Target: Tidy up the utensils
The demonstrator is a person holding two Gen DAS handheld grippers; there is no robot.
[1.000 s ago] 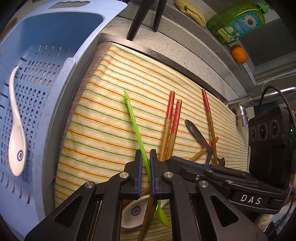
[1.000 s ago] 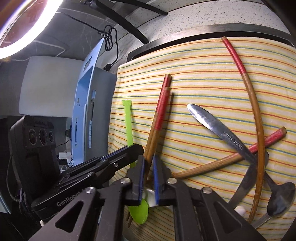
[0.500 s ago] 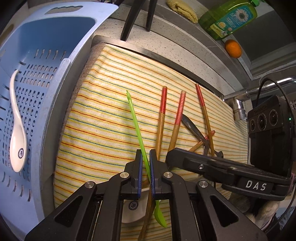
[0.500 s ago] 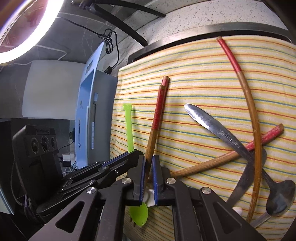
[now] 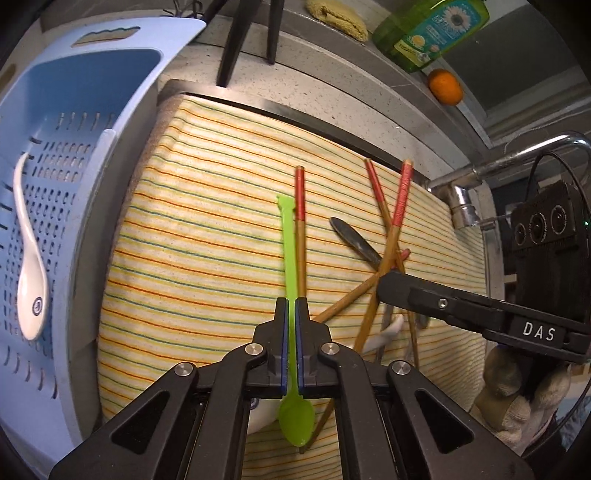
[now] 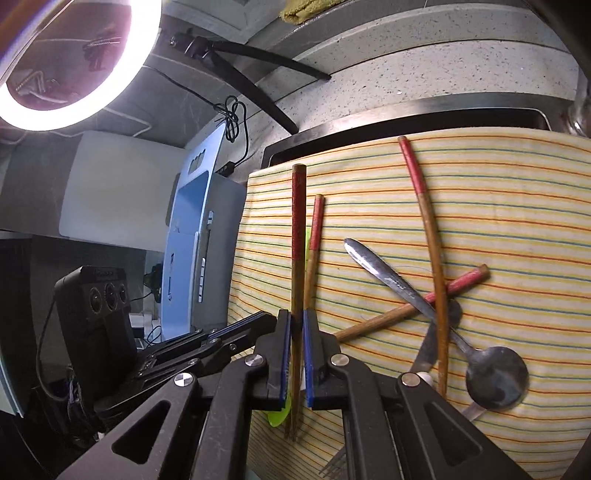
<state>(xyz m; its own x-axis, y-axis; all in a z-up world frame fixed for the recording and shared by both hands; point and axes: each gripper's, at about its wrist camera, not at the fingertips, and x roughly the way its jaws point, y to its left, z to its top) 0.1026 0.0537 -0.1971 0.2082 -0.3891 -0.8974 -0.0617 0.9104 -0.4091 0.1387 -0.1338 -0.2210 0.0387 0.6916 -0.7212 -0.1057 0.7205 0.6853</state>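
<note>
My left gripper [image 5: 290,314] clamped on the green spoon [image 5: 290,258] at lower centre, my right gripper [image 6: 296,325] pinching 1 red-tipped chopstick [image 6: 297,236] mid-frame, 3 more on the striped cloth [image 6: 498,206]

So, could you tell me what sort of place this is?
Most likely a home kitchen sink area: a chrome faucet, a green dish soap bottle on the speckled counter, and a blue draining basket.
</note>
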